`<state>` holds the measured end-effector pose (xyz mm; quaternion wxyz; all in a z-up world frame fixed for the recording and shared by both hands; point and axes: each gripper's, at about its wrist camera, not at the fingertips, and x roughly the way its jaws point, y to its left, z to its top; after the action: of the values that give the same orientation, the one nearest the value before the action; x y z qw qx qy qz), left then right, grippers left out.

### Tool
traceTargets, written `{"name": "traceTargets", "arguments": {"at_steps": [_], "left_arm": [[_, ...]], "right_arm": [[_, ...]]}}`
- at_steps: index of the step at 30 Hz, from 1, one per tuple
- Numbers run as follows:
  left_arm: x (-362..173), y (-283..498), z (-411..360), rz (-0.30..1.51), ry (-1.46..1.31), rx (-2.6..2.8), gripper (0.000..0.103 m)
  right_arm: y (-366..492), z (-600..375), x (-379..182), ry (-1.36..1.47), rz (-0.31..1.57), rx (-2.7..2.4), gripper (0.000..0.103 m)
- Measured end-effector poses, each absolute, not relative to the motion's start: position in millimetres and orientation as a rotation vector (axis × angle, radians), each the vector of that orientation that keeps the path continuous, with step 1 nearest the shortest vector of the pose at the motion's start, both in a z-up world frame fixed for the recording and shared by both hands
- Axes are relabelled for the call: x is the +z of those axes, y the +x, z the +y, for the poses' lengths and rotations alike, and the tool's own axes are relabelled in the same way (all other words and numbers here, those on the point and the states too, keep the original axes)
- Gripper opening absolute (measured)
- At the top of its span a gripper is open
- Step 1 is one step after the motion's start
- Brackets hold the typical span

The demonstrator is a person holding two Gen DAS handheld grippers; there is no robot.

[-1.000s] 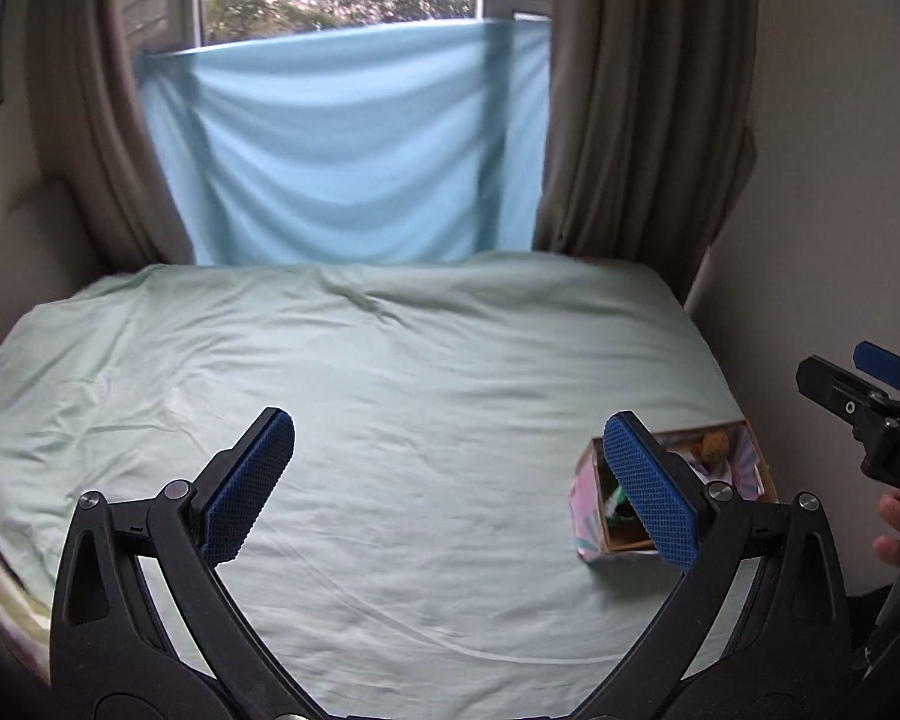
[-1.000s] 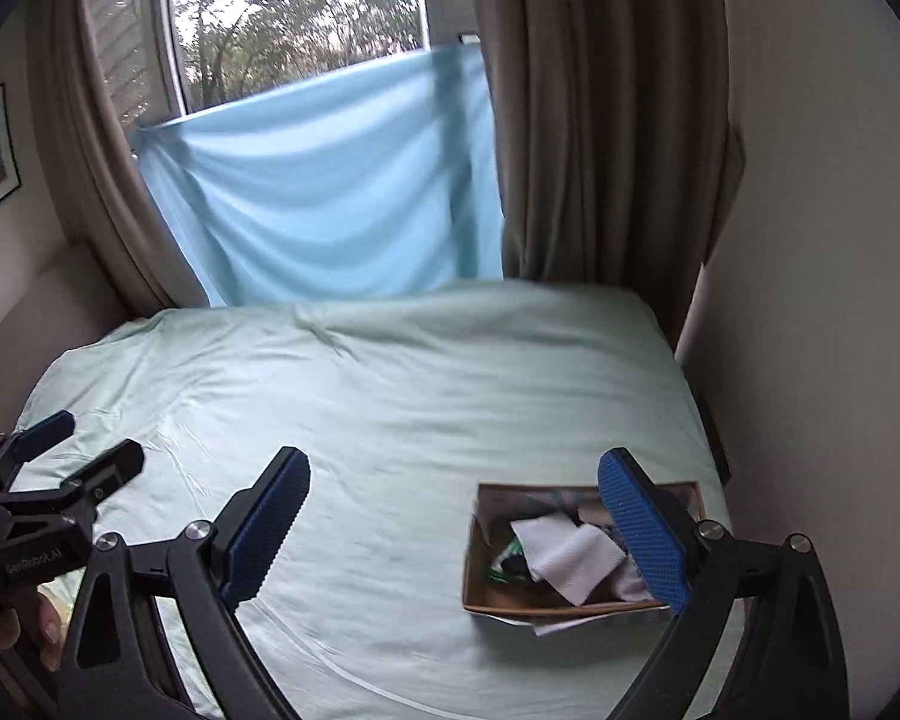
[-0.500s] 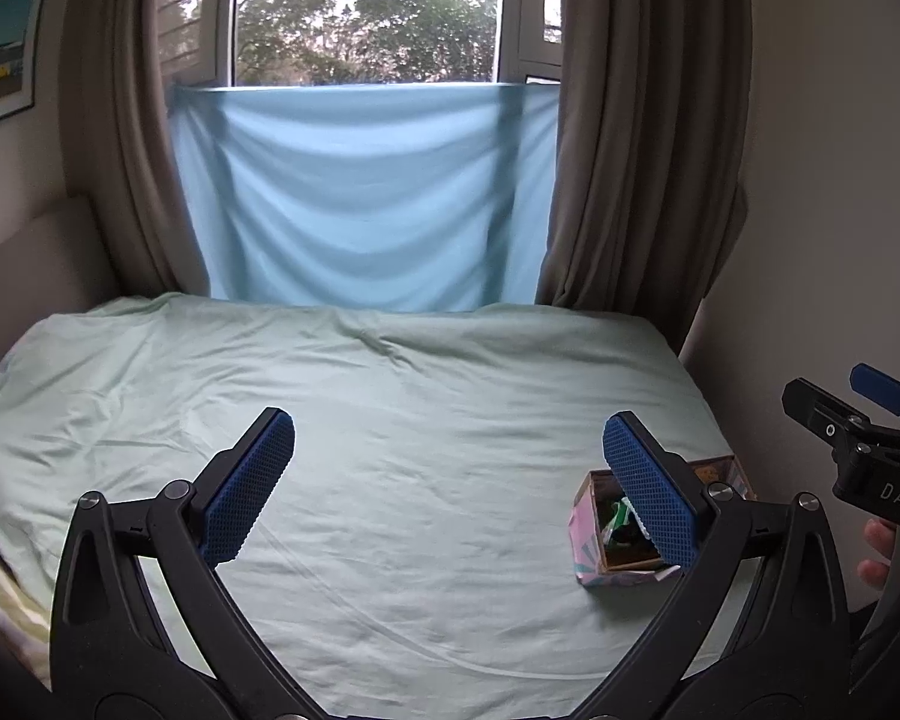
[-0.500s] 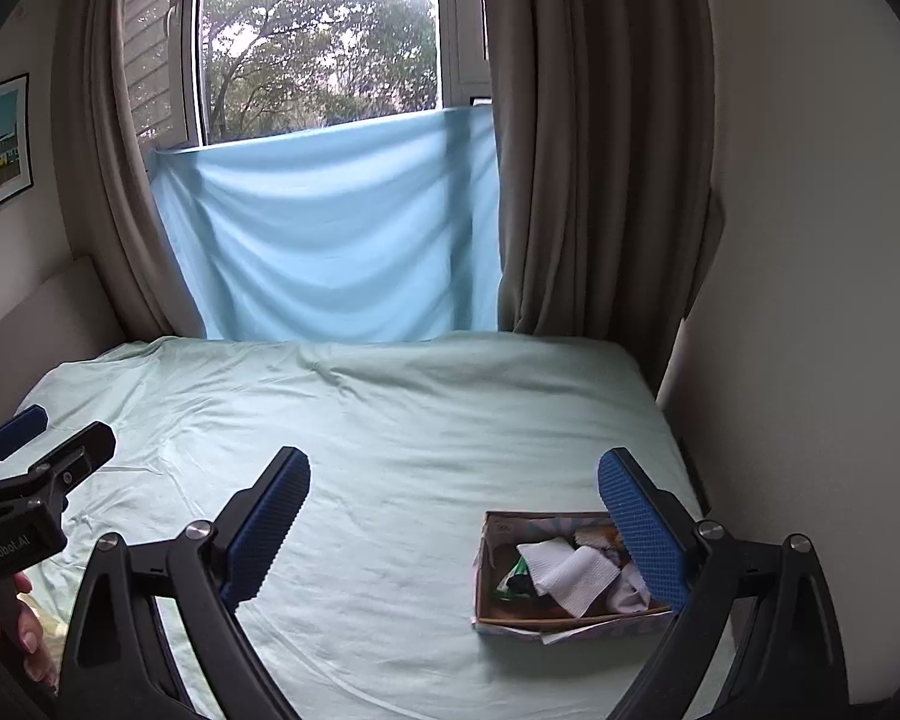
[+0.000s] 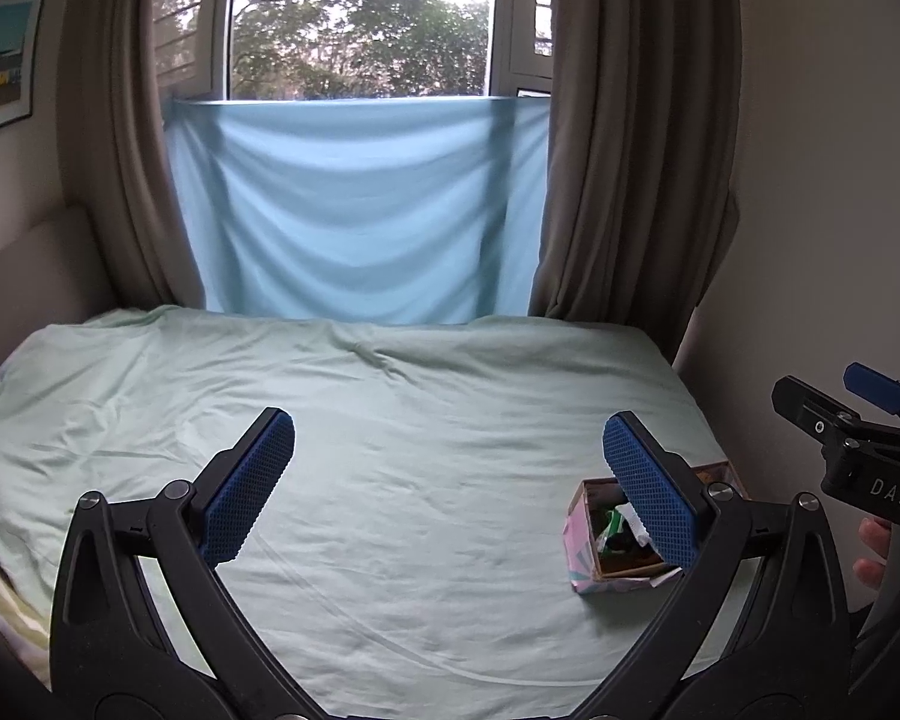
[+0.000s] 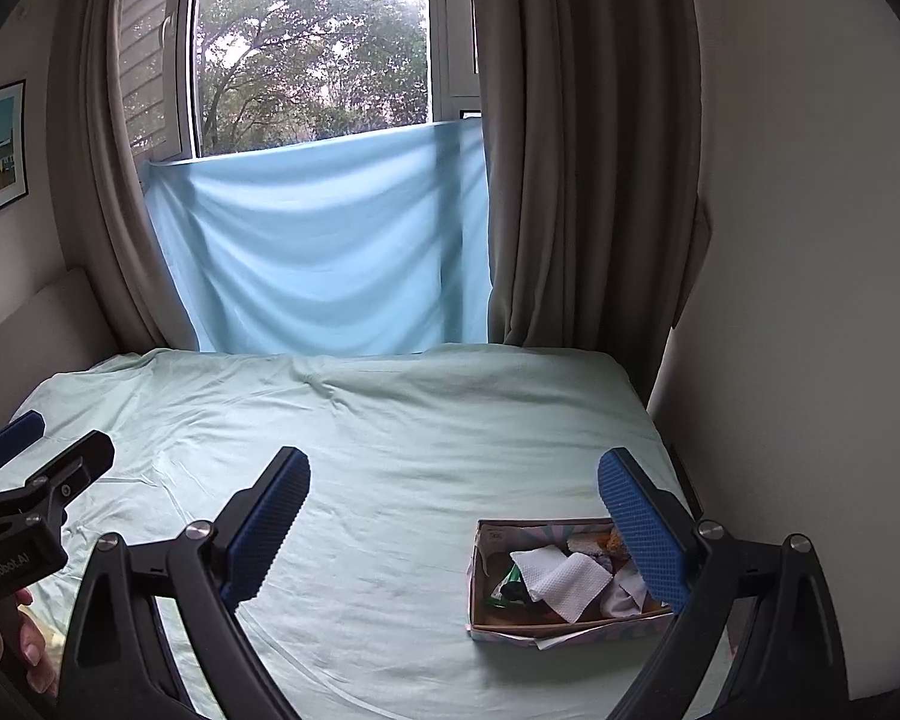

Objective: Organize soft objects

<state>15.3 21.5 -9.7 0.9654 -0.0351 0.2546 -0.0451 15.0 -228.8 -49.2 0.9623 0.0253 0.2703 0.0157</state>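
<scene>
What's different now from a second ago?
Both grippers, left and right, tilted up and drew back, so more window shows and the box of soft things looks farther off. Nothing was grabbed or dropped. Both stayed open, and the box stayed put on the bed.

I get dim, soft daylight from the window (image 5: pixel 360 18) at twelve o'clock, overexposed there; my frame edges bend and darken, with faint blur.

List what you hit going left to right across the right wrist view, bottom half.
Left hand-held gripper → right hand-held gripper's left finger → box → white cloth → right finger → wall.
</scene>
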Motion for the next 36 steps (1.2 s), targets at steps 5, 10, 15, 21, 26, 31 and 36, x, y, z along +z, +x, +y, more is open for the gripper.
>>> {"name": "traceTargets", "arguments": {"at_steps": [5,10,15,21,26,31,36], "left_arm": [[-10,16,20,0.516,-0.065,-0.094,0.103],[-11,14,16,0.513,-0.058,-0.098,0.103],[-9,14,10,0.510,-0.047,-0.103,0.103],[-8,15,7,0.504,-0.040,-0.103,0.103],[-9,15,7,0.505,-0.047,-0.099,0.103],[-10,16,7,0.507,-0.046,-0.093,0.103],[-10,16,8,0.505,-0.051,-0.087,0.103]], "right_arm": [[15,-231,-51,0.054,0.548,0.030,0.096],[15,-233,-50,0.060,0.550,0.028,0.096],[15,-235,-50,0.061,0.550,0.025,0.096],[17,-239,-48,0.064,0.549,0.025,0.096],[18,-239,-48,0.059,0.545,0.028,0.096],[20,-239,-48,0.056,0.546,0.031,0.096],[22,-238,-48,0.054,0.545,0.032,0.096]]}}
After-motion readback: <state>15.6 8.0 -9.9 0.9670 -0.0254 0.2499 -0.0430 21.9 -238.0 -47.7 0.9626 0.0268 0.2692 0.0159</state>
